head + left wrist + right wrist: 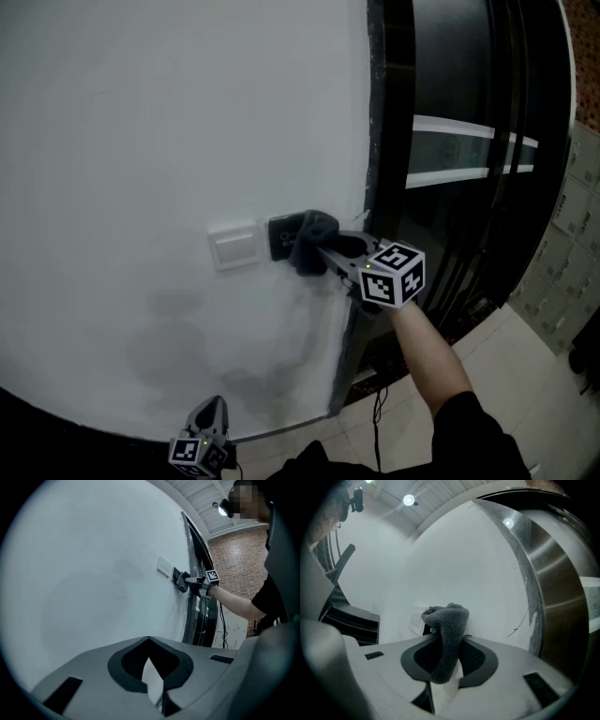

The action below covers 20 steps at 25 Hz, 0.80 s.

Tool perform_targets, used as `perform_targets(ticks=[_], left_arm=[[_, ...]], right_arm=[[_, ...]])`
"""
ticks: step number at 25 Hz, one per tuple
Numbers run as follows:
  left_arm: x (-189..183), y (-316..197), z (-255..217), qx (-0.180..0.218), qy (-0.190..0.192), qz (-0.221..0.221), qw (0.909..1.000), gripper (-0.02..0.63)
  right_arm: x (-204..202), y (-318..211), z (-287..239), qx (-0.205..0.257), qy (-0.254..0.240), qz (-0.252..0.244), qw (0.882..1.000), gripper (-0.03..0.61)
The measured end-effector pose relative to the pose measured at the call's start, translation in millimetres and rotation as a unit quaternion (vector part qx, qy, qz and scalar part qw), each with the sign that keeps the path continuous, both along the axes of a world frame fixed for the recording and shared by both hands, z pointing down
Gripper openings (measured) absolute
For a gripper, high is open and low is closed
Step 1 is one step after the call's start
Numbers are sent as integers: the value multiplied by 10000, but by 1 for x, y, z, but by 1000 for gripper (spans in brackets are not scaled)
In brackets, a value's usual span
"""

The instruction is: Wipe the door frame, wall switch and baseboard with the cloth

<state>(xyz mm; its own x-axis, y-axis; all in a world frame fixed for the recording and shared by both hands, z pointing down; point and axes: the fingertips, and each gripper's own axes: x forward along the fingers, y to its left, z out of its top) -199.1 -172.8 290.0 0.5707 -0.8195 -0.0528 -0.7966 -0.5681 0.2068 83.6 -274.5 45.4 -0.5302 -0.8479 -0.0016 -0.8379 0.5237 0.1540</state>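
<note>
fuzzy grey cloth (446, 630) in grip of right tongs (449, 640), on switch (278, 234); left tongs (149, 641) closed

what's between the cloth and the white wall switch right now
Nothing visible blocks it. The right gripper holds the cloth at the dark plate beside the white wall switch; only that flat plate lies between them.

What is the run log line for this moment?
right gripper: shut on cloth | cloth: on dark wall switch | left gripper: shut, empty, low
</note>
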Motion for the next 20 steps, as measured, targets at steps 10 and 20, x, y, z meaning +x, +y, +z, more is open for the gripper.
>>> perform_targets(ticks=[10, 20], left_arm=[[2, 4, 7, -136, 28, 28, 9999, -9], [-16, 3, 4, -21, 236, 22, 9997, -8]], right_arm=[[2, 19, -16, 264, 394, 294, 9984, 95], [-105, 41, -67, 2530, 3928, 1646, 8687, 95]])
